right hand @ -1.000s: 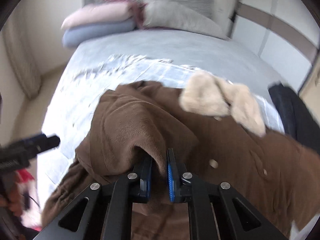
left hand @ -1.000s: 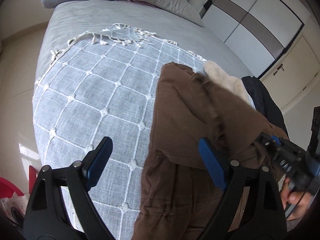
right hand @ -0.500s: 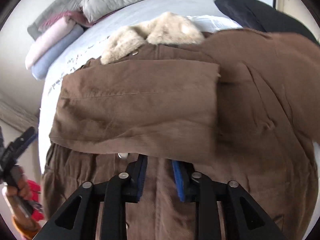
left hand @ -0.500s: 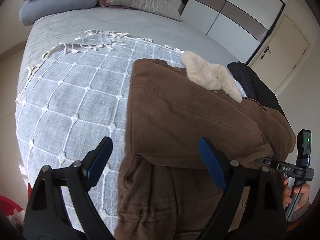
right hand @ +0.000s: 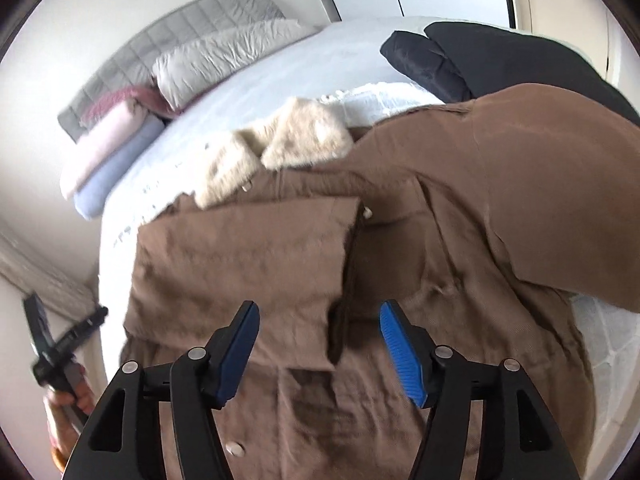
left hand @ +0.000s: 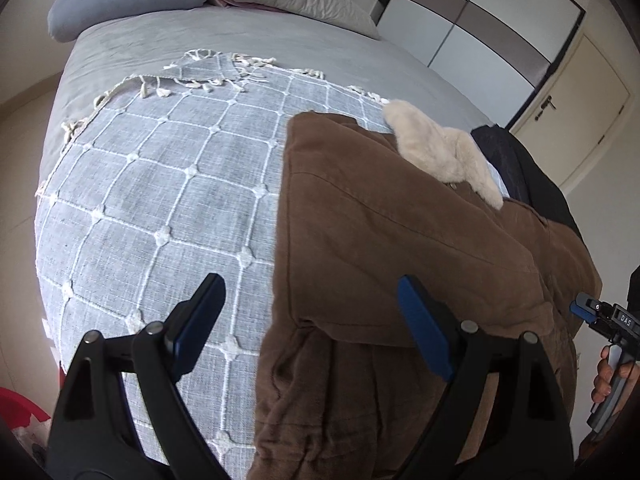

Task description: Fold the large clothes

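both tools were inspected. right gripper (right hand: pixel 320 344) was found with its jaws opening, nothing pressed between the pads; the folded sleeve (right hand: pixel 244 264) of the brown coat (right hand: pixel 460 264) lay just beyond them, released. left gripper (left hand: pixel 312 320) was found wide apart and empty, poised over the coat's left edge (left hand: pixel 280 280) at lower centre of its frame.

the coat was spread across the checked blanket (left hand: pixel 160 200) on the bed (left hand: pixel 200 40), filling the centre and right of both views, its cream fur collar (right hand: pixel 280 136) toward the upper centre. a dark garment (right hand: pixel 500 56) lay beside it at upper right. one sleeve was laid across the chest; the other, at right of the right wrist view, was judged not yet folded.

recommended handling: the far sleeve should be taken near its cuff, carried flat over the body, and set down square to the first, then smoothed before the hem is brought up.

both tools were pointed steeply downward toward the bed. a hand (right hand: pixel 68 392) gripping the left tool's handle was noted at lower left of the right wrist view.
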